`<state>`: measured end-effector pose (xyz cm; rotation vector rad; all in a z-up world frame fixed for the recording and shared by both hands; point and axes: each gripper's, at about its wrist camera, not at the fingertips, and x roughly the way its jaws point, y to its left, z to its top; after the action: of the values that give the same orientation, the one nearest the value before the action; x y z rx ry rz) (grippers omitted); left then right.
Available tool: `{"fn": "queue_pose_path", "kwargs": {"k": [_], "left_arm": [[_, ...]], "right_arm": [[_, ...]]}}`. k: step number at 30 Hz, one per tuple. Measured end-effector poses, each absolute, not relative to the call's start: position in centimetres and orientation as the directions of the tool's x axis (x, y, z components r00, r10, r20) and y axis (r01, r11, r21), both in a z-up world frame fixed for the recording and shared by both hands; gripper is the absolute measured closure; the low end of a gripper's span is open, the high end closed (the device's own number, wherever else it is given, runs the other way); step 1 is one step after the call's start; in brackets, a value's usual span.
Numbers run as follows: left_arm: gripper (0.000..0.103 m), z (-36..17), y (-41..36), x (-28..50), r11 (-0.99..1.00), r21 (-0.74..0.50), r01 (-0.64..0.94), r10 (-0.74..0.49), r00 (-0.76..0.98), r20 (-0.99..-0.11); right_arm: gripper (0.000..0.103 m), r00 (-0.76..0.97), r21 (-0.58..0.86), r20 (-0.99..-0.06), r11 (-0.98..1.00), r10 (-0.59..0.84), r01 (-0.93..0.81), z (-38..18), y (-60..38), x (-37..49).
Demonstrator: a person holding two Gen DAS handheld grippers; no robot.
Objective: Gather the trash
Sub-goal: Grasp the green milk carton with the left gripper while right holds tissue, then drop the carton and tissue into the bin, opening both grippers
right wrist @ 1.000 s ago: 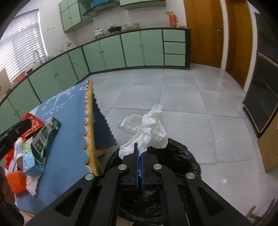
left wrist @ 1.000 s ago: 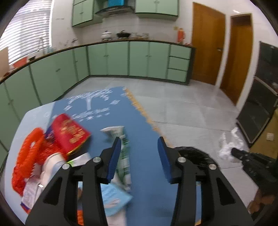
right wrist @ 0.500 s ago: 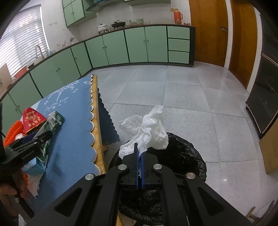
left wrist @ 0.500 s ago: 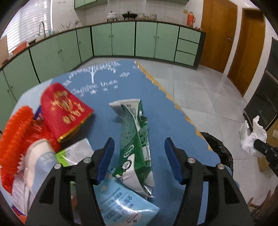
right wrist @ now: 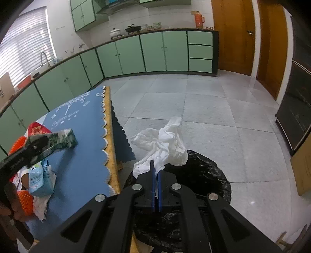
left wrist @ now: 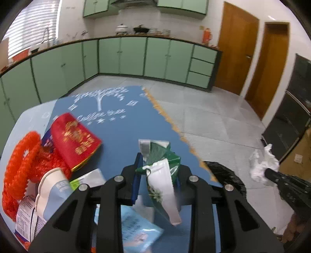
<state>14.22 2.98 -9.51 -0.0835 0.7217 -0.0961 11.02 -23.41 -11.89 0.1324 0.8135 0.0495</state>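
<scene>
Both tools are gripping trash. Nearest the left wrist camera, the left tool [left wrist: 157, 173] has just been closing, and its pads now clamp a flattened green-and-white carton [left wrist: 162, 171], lifted clear of the blue cloth [left wrist: 120, 132] that covers the counter [left wrist: 33, 120]. From the right wrist camera the same carton [right wrist: 58, 141] shows tilted above the cloth, caught in the left tool's black fingers.

Under and to the left of that tool lies a heap of other trash: a light blue packet [left wrist: 136, 235], a white-and-blue pouch [left wrist: 52, 190], a red packet with gold print [left wrist: 75, 140] and an orange mesh net [left wrist: 19, 165], all crowded together at the near left end of the counter.

At the right, the right tool [right wrist: 155, 173] is pressed shut on a crumpled white tissue [right wrist: 163, 144], with its blue pads almost meeting around a fold of it. The tissue hangs over the near rim of a bin lined with a black bag [right wrist: 204, 175], which stands on the tiled floor [right wrist: 213, 116] just beside the counter's scalloped edge.

Farther off, pale green cabinets [right wrist: 155, 52] run along the wall, with pots and an orange flask [right wrist: 199, 16] on top, and wooden doors [left wrist: 235, 48] stand to the right.
</scene>
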Motion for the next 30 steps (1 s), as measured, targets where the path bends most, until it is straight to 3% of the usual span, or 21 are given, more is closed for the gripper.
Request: {"fn": "queue_pose_path", "kwargs": {"k": [12, 13, 14, 15, 16, 23, 30], "left_arm": [[0.074, -8.7, -6.8, 14.6, 0.931, -0.157, 0.33, -0.351, 0.686, -0.638], [0.072, -9.0, -7.8, 15.0, 0.92, -0.17, 0.354, -0.374, 0.659, -0.653], [0.056, -9.3, -8.2, 15.2, 0.913, -0.183, 0.366, -0.39, 0.642, -0.66], [0.045, -9.4, -8.5, 15.3, 0.91, -0.193, 0.367, -0.397, 0.637, -0.66], [0.044, -9.5, -8.6, 15.4, 0.909, -0.196, 0.367, -0.399, 0.639, -0.657], [0.043, -9.1, -7.1, 14.9, 0.923, -0.193, 0.333, -0.375, 0.66, -0.651], [0.039, -8.0, -1.5, 11.9, 0.978, -0.109, 0.18, -0.208, 0.746, -0.632]], "right_arm": [[0.098, 0.676, 0.118, -0.737, 0.986, 0.006, 0.12, -12.6, -28.3, 9.9], [0.093, 0.676, 0.118, -0.737, 0.985, 0.001, 0.127, -12.6, -28.5, 9.9], [0.086, 0.673, 0.12, -0.739, 0.984, 0.0, 0.132, -12.7, -28.7, 9.9], [0.073, 0.674, 0.125, -0.739, 0.983, 0.0, 0.137, -12.7, -29.0, 10.0], [0.065, 0.674, 0.124, -0.738, 0.982, -0.005, 0.143, -12.7, -29.1, 10.0], [0.053, 0.68, 0.132, -0.733, 0.981, 0.001, 0.141, -12.3, -28.9, 9.8], [0.041, 0.715, 0.15, -0.693, 0.989, 0.094, 0.016, -10.8, -25.4, 9.4]]}}
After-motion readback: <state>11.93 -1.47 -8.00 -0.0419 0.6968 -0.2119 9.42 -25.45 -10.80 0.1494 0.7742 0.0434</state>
